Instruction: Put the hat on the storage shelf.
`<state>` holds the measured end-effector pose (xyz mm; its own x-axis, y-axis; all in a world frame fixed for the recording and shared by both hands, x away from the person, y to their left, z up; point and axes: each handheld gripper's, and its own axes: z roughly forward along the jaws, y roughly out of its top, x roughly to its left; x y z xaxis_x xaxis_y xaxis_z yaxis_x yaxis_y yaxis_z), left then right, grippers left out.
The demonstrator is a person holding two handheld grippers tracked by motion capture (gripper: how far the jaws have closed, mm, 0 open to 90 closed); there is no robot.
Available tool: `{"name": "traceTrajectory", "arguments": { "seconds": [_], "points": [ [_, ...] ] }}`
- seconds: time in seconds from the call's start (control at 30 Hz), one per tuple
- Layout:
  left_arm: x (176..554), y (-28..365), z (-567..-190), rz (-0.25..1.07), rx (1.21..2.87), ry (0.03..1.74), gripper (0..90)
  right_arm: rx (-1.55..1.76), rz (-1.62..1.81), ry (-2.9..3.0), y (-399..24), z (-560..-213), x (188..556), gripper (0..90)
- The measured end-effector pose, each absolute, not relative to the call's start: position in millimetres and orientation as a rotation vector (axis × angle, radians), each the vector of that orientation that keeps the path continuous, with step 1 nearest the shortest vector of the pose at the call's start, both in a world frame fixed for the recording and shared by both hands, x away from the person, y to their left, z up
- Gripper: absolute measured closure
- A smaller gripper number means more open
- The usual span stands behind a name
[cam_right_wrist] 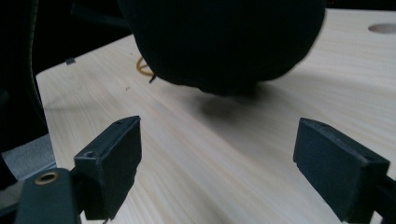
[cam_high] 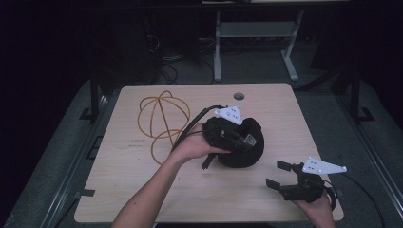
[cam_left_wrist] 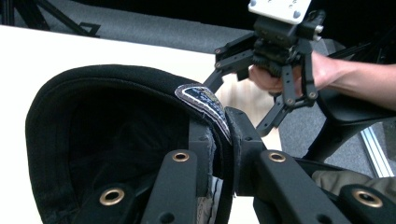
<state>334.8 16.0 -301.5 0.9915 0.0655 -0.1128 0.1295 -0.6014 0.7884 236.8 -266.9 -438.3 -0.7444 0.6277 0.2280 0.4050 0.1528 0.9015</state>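
While the left gripper is clamped on the rim of a black cap, the cap hangs just above the middle of the table, its shadow on the wood beneath it in the right gripper view. In the left gripper view the 2 jaws pinch the cap's edge beside a small stitched patch. The right gripper waits near the table's front right corner, jaws spread wide with nothing between them. The table is pale wood with rounded corners and a round hole near its far edge; a loose orange cord lies coiled at the far left. Around it the room is dark, with grey flooring, tangled cables and a grey metal stand behind.
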Motion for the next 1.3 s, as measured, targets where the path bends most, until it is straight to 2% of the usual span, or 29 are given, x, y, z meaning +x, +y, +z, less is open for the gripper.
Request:
{"name": "traceTrajectory", "arguments": {
  "seconds": [0.3, 0.47, 0.6, 0.63, 0.67, 0.7, 0.8, 0.83, 0.87, 0.93, 1.03, 1.3],
  "points": [
    [327, 6, -294, -0.095, 2.208, 0.092, 81.8, 0.937, 1.667, 2.168, -255, -420, 244, 14.2],
    [317, -14, -292, -0.130, 2.218, 0.021, 81.9, 0.922, 1.659, 2.149, -254, -420, 246, 16.0],
    [311, -25, -292, -0.173, 2.225, -0.031, 82.0, 0.904, 1.674, 2.108, -260, -422, 239, 32.8],
    [311, -25, -292, -0.173, 2.225, -0.031, 82.0, 0.904, 1.674, 2.108, -260, -422, 239, 32.8],
    [310, -27, -291, -0.180, 2.225, -0.042, 82.0, 0.904, 1.676, 2.104, -261, -422, 238, 37.6],
    [308, -29, -290, -0.193, 2.220, -0.056, 82.1, 0.881, 1.674, 2.087, -264, -422, 235, 46.6],
    [306, -30, -290, -0.222, 2.207, -0.066, 82.1, 0.861, 1.675, 2.070, -265, -420, 232, 60.9],
    [306, -30, -290, -0.222, 2.207, -0.066, 82.2, 0.861, 1.675, 2.070, -265, -420, 232, 60.9],
    [305, -29, -288, -0.212, 2.212, -0.067, 82.2, 0.849, 1.686, 2.060, -266, -419, 230, 71.3],
    [304, -27, -288, -0.209, 2.210, -0.065, 82.2, 0.828, 1.696, 2.053, -265, -418, 229, 81.4],
    [305, -21, -288, -0.192, 2.206, -0.050, 82.1, 0.826, 1.686, 2.058, -263, -415, 230, 84.7],
    [308, -12, -287, -0.134, 2.211, -0.009, 78.3, 0.846, 1.673, 2.093, -266, -407, 233, 85.3]
  ]
}}
